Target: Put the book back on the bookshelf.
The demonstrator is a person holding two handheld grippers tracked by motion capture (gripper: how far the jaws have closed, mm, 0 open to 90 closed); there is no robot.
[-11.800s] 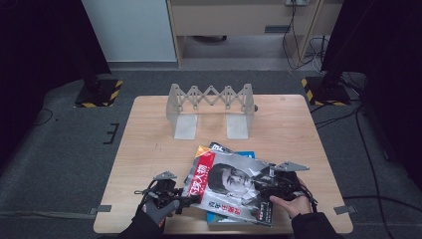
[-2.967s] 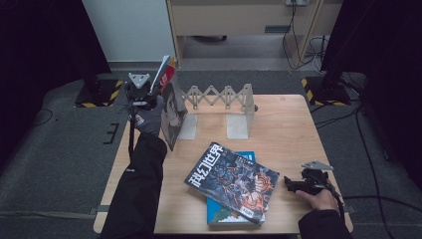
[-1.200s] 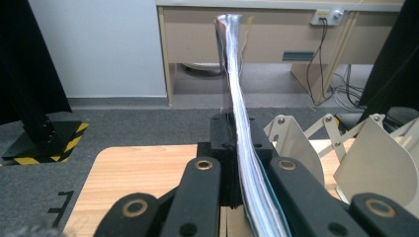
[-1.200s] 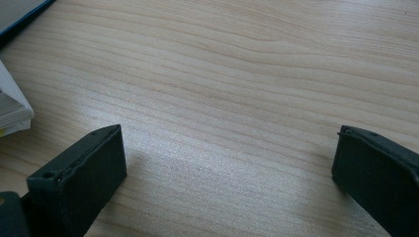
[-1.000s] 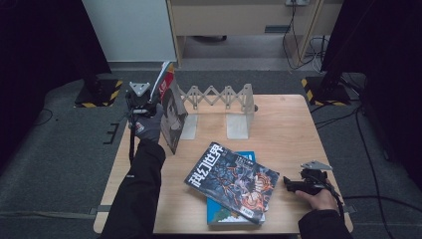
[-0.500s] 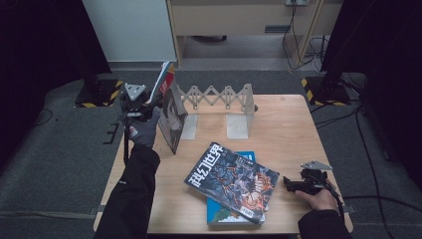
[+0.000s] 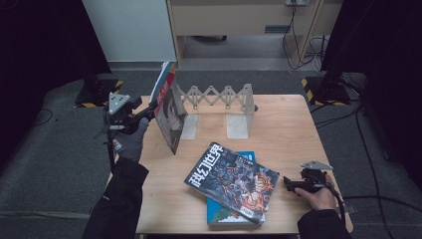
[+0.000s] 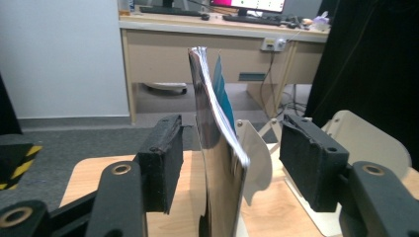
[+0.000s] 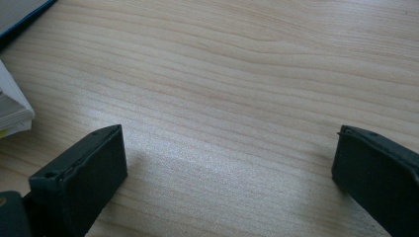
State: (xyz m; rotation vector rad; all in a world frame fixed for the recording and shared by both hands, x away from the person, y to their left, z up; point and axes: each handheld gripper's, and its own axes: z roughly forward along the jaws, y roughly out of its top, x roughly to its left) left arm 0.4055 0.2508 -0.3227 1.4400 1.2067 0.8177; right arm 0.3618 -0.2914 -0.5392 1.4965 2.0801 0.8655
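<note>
Closest to the camera in the high view, the right gripper [image 7: 293, 184] sat low on the near right corner of the wooden table [image 7: 293, 124], just right of the stack of magazines. Its own view settled what the overhead couldn't: both black jaws were spread wide over bare wood grain with nothing in between, and only the page edges of the stack [image 9: 12, 111] peeked in at the left.

Next up, the stack itself: a magazine with a dark illustrated cover [image 7: 231, 180] lying flat and skewed on top of a blue-edged book [image 7: 234, 215], near the front middle of the table.

Further back on the left, the left gripper [image 7: 144, 113] was up at the table's left edge, beside the upright magazine [image 7: 169, 117]. From above you couldn't really judge the grip. The left gripper view made it clear: the jaws had just been opening, and the magazine [image 8: 217, 163] stood between the two pads with a gap on each side, so it wasn't clamped anymore. It curved a bit toward the top, with a teal page edge showing.

The magazine leaned against the left end plate of the beige accordion-style book rack [image 7: 219, 99] at the table's far side. The gripper view also caught a desk with a monitor [image 8: 247, 5] way at the back.
</note>
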